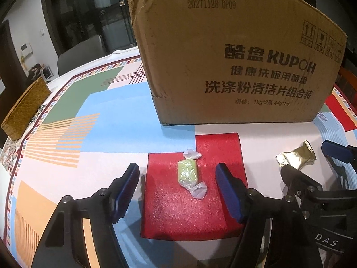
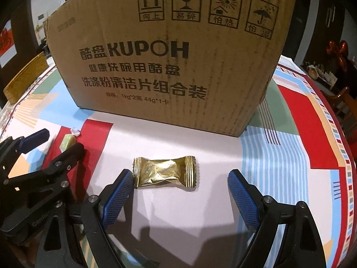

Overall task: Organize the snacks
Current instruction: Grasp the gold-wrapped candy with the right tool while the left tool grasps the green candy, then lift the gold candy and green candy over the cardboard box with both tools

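A green candy in a clear twist wrapper (image 1: 188, 172) lies on a red patch of the tablecloth, between the open fingers of my left gripper (image 1: 177, 170), untouched. It also shows in the right wrist view (image 2: 68, 141). A gold foil snack packet (image 2: 165, 172) lies on the white part of the cloth between the open fingers of my right gripper (image 2: 180, 178); its left end is close to the left pad. The packet also shows in the left wrist view (image 1: 296, 158), with the right gripper (image 1: 312, 156) around it. A large cardboard box (image 1: 225, 55) stands upright behind both snacks.
The patterned tablecloth (image 1: 107, 116) covers the table. A woven basket (image 1: 24, 109) sits at the far left edge, also visible in the right wrist view (image 2: 24, 78). A grey chair (image 1: 78, 53) stands behind the table. Both grippers work side by side.
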`<state>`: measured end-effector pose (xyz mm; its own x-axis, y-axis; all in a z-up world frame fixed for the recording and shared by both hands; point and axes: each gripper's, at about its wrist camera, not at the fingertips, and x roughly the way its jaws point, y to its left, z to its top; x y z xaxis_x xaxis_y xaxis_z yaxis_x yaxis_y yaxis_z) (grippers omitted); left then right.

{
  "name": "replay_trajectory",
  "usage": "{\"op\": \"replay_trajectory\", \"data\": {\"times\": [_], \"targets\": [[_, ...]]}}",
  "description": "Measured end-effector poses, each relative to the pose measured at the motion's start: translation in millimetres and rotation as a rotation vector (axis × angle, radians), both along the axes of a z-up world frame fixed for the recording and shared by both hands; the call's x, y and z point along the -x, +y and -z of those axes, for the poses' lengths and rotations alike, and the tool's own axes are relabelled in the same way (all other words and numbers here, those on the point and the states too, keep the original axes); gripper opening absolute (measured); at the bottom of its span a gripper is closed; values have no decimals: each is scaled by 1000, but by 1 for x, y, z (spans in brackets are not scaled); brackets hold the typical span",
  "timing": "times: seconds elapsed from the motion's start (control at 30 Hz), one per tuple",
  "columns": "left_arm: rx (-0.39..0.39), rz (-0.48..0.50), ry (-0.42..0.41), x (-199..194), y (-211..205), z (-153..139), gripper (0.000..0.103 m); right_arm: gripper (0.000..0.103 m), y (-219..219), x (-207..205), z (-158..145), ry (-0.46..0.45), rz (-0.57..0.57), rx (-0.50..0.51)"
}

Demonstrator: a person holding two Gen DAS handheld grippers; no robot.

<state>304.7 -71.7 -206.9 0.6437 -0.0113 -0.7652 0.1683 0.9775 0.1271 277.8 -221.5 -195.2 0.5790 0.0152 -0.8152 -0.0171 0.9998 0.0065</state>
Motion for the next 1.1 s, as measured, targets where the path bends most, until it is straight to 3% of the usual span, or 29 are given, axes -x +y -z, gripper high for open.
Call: {"op": "replay_trajectory", "data": {"times": [0.1, 0.4, 0.47, 0.63, 1.1], "targets": [[2, 1, 0, -1, -4, 0, 65, 82, -2, 1, 1, -10, 4, -6], [8, 62, -1, 5, -16, -1, 28, 46, -4, 4, -4, -33, 29, -13], [4, 72, 0, 7, -19, 0, 21, 42, -6, 4, -5, -34, 33, -17], [-2, 73, -2, 9, -22, 0, 20, 36, -10, 2, -6, -33, 36, -18], [-10, 68, -19, 15, -18, -11, 20, 35, -25, 11, -24, -60, 61, -31]]}}
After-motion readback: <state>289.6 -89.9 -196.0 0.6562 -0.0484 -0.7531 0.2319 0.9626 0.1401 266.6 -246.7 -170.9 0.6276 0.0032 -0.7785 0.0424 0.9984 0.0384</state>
